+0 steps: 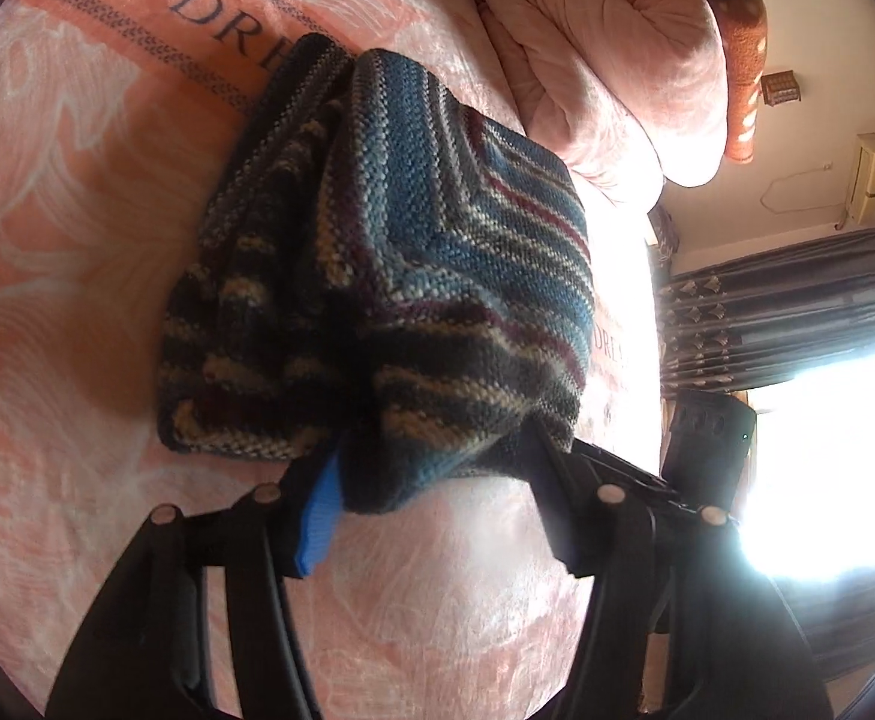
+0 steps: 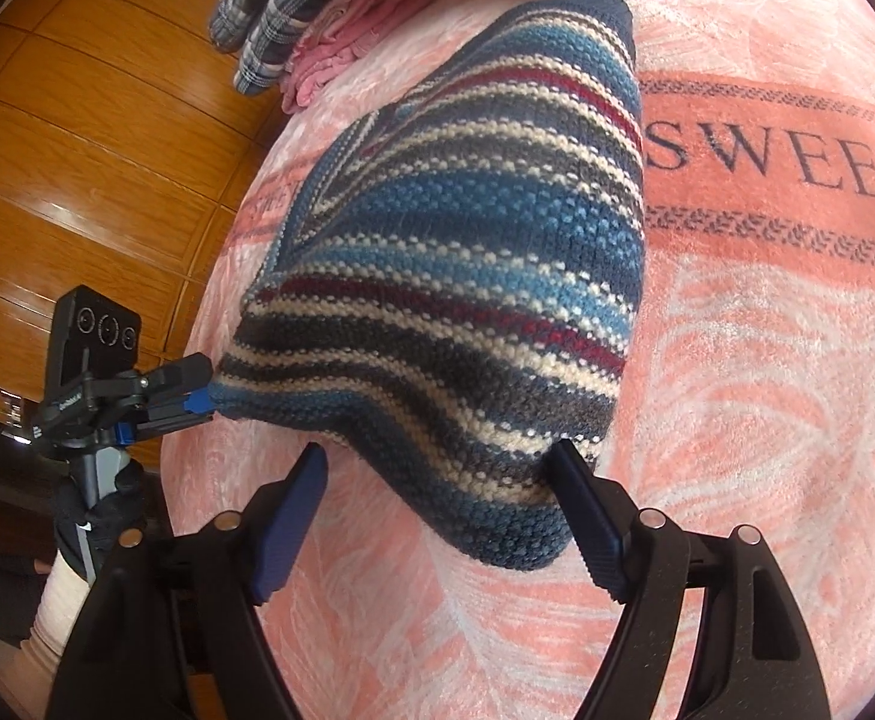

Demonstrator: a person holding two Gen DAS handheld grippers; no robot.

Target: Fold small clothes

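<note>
Chunky striped knit garment point(image 2: 455, 276) hides both tools' tips; left tool point(image 1: 431, 468) and right tool point(image 2: 437, 480) spread, grip unclear, above plush pink bed point(image 2: 767, 390).

Both grippers are showing black linkage arms studded with round silver pins and blue ribbed pads point(image 2: 290, 528); the left gripper point(image 2: 200, 402) is carrying a black camera block with three ringed lenses, its holder wearing a dark glove point(image 2: 110, 510) and pale sleeve point(image 2: 62, 606)
</note>
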